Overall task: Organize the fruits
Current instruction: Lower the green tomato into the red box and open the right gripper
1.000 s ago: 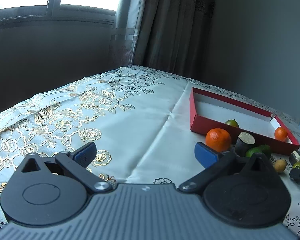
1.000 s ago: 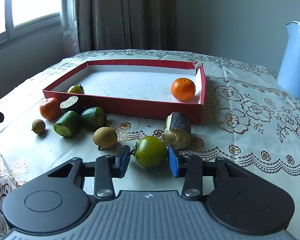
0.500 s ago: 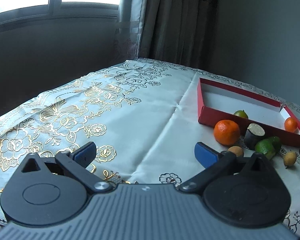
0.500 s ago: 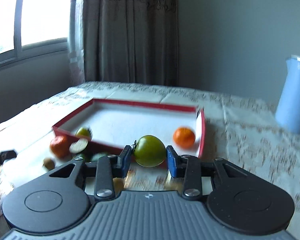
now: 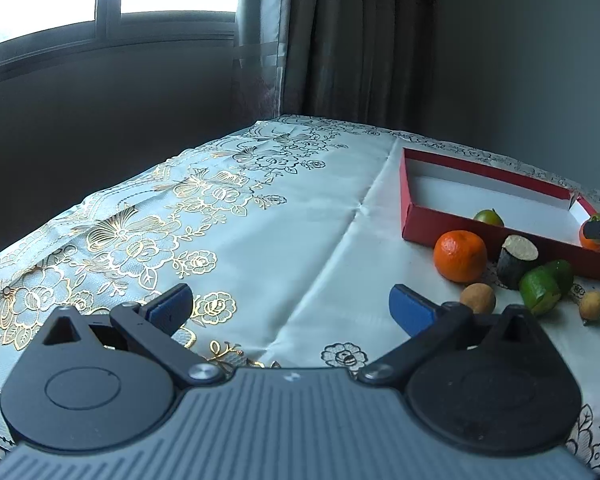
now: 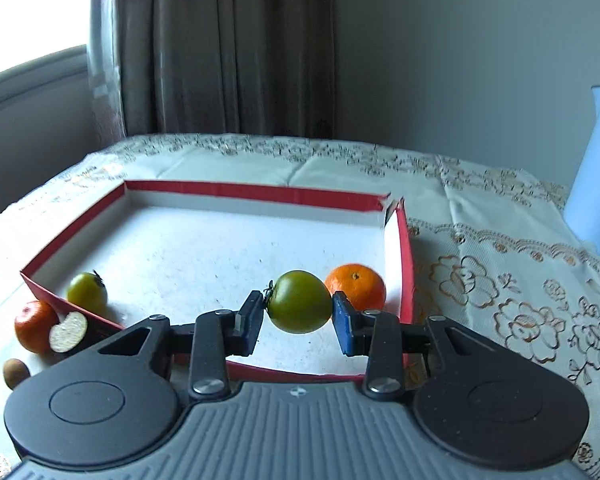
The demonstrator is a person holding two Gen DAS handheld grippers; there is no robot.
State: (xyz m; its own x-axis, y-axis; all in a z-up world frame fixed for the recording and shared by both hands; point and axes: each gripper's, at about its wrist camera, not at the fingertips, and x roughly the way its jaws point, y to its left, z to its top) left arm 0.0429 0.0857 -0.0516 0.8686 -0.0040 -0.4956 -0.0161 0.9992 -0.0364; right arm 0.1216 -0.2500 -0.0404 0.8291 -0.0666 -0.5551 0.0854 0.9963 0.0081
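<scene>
My right gripper (image 6: 298, 314) is shut on a green tomato (image 6: 299, 302) and holds it above the white floor of the red tray (image 6: 256, 194), near its right wall. An orange (image 6: 357, 285) and a second green tomato (image 6: 86, 291) lie inside the tray. My left gripper (image 5: 290, 304) is open and empty over the tablecloth, left of the tray (image 5: 479, 170). In front of the tray lie an orange (image 5: 459, 255), a dark cut piece (image 5: 516, 255), green cut pieces (image 5: 543, 286) and two small brown fruits (image 5: 477, 298).
A pale blue kettle (image 6: 597, 168) stands on the table at the right. The floral tablecloth (image 5: 220, 216) spreads left of the tray to the table edge. Curtains and a window stand behind.
My right gripper shut on the green tomato, lifted it off the table and carried it forward over the tray. My left gripper drifted slightly left and stayed open.
</scene>
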